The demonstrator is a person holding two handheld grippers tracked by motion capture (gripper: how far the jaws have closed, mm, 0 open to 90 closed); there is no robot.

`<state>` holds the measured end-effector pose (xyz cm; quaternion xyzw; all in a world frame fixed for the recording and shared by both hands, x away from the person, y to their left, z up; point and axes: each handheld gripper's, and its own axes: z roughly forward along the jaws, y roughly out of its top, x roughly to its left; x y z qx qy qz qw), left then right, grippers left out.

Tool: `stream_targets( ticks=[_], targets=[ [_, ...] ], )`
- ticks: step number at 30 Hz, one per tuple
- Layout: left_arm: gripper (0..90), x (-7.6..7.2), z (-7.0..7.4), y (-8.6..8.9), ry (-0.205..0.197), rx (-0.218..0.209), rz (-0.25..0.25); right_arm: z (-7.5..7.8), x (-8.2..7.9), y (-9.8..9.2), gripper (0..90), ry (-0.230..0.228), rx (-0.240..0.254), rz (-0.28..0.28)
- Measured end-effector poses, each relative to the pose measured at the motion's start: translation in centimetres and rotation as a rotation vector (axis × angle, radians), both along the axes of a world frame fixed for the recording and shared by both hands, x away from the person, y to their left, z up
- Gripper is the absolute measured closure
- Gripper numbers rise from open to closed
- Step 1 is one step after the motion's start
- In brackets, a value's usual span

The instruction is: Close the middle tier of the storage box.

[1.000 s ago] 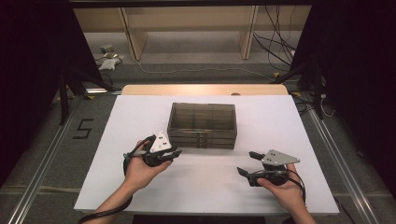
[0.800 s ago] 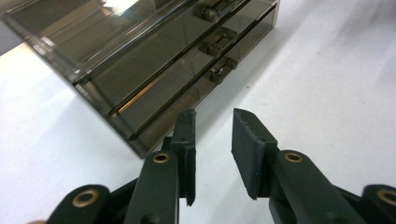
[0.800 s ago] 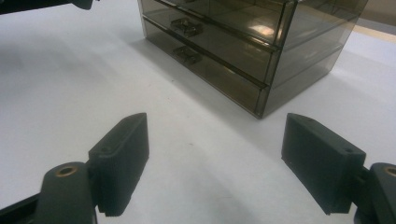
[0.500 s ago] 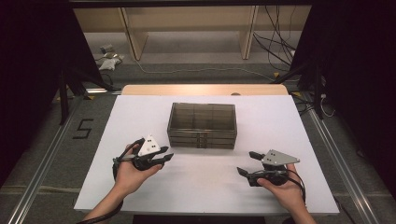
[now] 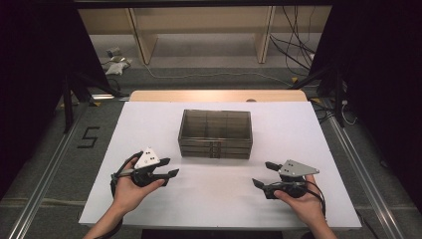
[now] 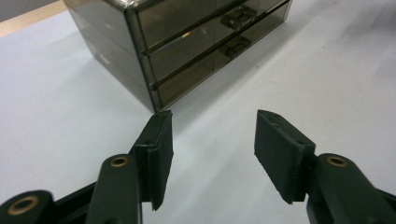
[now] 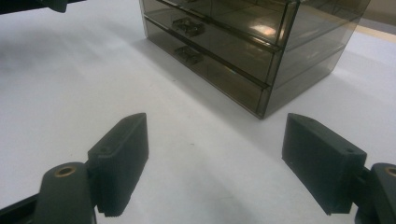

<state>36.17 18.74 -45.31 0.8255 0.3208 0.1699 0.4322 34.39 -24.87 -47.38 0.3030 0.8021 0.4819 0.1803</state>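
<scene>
drawer box ahead, between both | left gripper opening, empty | right gripper released

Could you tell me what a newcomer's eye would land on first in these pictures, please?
The smoky, see-through drawer box stands out first, sitting mid-table on the white table with its drawer fronts toward the person. Next come the two hand-held tools flanking it at the near edge: the left gripper and the right gripper, both with jaws apart and nothing between them, aimed inward toward the box.
</scene>
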Motion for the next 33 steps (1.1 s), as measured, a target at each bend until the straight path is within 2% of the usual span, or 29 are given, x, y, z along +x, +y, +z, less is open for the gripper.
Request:
stream_targets(
  ticks=[8,16,21,33],
  targets=[
    [33.6,-0.3,-0.3,0.8,0.026,-0.024,0.021,0.0,0.0,0.1,23.7,0.0,0.001,-0.001],
    [23.1,-0.8,-0.6,1.8,0.025,-0.028,0.051,0.0,0.0,0.1,23.7,-0.001,0.0,-0.002],
    [15.7,-1.2,-0.9,2.2,0.016,-0.018,0.051,0.0,0.0,0.1,23.7,-0.001,-0.003,-0.001],
    [10.8,-1.9,-1.7,3.7,0.015,-0.02,0.078,0.0,0.0,0.0,23.7,-0.001,-0.001,-0.003]
  ],
)
